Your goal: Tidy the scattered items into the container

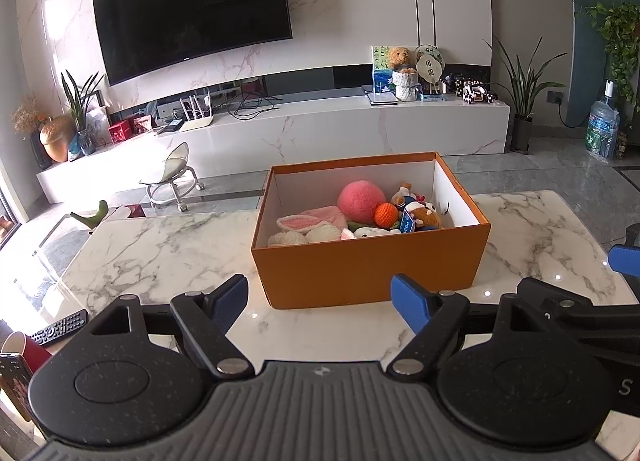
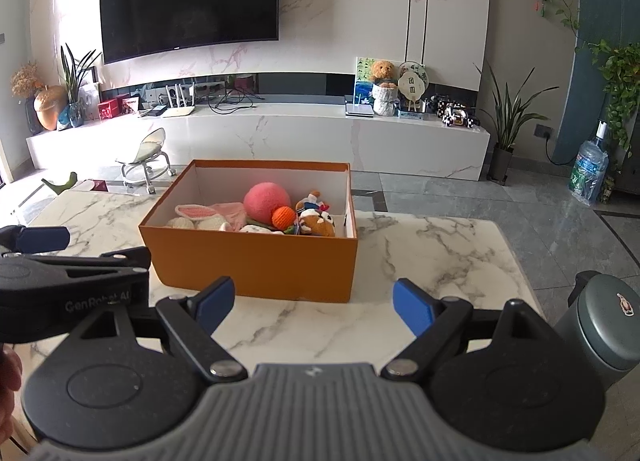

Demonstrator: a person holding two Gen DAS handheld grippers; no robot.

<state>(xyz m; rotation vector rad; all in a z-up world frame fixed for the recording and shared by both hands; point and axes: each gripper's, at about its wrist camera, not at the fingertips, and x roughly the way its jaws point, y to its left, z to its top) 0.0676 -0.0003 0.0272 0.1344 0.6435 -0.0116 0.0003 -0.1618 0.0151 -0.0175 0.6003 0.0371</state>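
An orange cardboard box (image 1: 368, 273) stands on the marble table (image 1: 160, 253). It holds a pink plush ball (image 1: 360, 201), a small orange crochet ball (image 1: 386, 215), bunny-eared knit pieces (image 1: 304, 225) and several small plush toys (image 1: 420, 213). My left gripper (image 1: 322, 301) is open and empty just in front of the box. In the right wrist view the box (image 2: 256, 265) sits ahead and slightly left, and my right gripper (image 2: 314, 303) is open and empty before it. The left gripper's body (image 2: 68, 281) shows at the left of that view.
A remote control (image 1: 60, 327) and a red cup (image 1: 24, 353) lie at the table's left front corner. A grey cylindrical flask (image 2: 608, 325) stands at the right front. A green object (image 1: 94, 215) rests at the far left edge. A small stool (image 1: 172, 177) stands on the floor beyond.
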